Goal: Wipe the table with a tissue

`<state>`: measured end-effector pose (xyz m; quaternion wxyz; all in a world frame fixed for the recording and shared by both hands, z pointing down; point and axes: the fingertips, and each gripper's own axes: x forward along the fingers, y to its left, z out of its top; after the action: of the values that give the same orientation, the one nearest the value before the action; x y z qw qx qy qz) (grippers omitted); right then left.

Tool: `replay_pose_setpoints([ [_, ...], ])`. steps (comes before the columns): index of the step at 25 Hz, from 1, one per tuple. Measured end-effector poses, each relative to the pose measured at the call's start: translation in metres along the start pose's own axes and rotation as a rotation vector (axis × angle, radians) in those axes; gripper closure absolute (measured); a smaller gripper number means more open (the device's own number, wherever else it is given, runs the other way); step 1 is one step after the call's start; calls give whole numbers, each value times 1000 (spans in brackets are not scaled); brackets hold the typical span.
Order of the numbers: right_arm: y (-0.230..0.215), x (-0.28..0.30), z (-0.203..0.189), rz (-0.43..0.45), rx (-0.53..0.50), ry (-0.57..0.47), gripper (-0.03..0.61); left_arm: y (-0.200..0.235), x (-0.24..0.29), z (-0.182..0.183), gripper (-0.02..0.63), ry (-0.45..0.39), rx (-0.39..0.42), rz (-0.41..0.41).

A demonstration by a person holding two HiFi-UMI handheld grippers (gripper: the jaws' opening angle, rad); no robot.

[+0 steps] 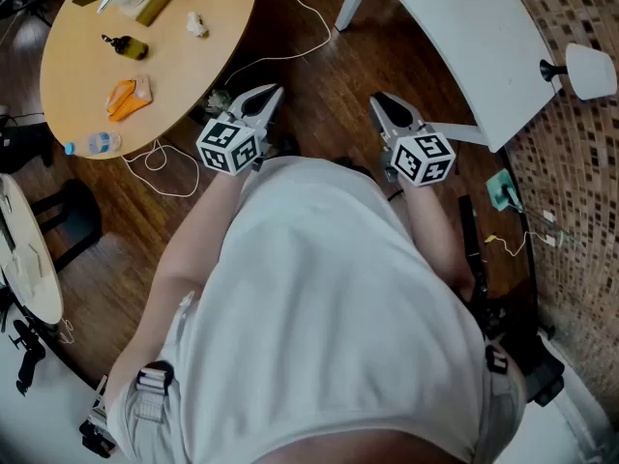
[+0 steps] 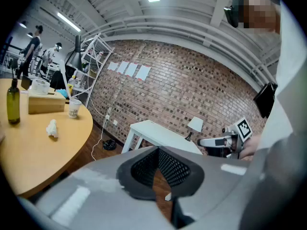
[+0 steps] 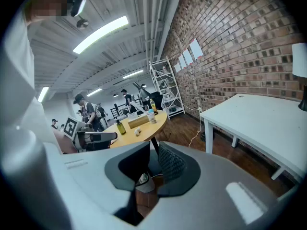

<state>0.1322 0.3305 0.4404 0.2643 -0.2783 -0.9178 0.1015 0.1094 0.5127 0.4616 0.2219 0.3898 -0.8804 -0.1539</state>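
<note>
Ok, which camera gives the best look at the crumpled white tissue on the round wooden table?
The left gripper view: the crumpled white tissue sits close and unobstructed on the round wooden table. The head view shows it small from above; the right gripper view, a distant speck.

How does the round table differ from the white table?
The round table is tan with a curved edge; the white table has straight edges. The round table carries many small things, a bottle among them; the white table shows only a lamp. Both stand on the wooden floor.

Open industrial lab: brick wall (image 3: 240, 42), metal shelving (image 3: 165, 87), strip lights (image 3: 100, 34).
</note>
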Motion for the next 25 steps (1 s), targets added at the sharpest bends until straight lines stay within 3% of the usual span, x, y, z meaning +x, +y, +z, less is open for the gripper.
replay_pose_setpoints([
  [13,29,77,38,56,-84,19,515,75,-23,30,611,-47,-58,60],
  [19,6,106,47,104,-50,25,516,89,-2,33,611,-17,-68,108],
  [25,-38,135,87,155,-59,7,517,104,45,80,611,-25,-18,150],
])
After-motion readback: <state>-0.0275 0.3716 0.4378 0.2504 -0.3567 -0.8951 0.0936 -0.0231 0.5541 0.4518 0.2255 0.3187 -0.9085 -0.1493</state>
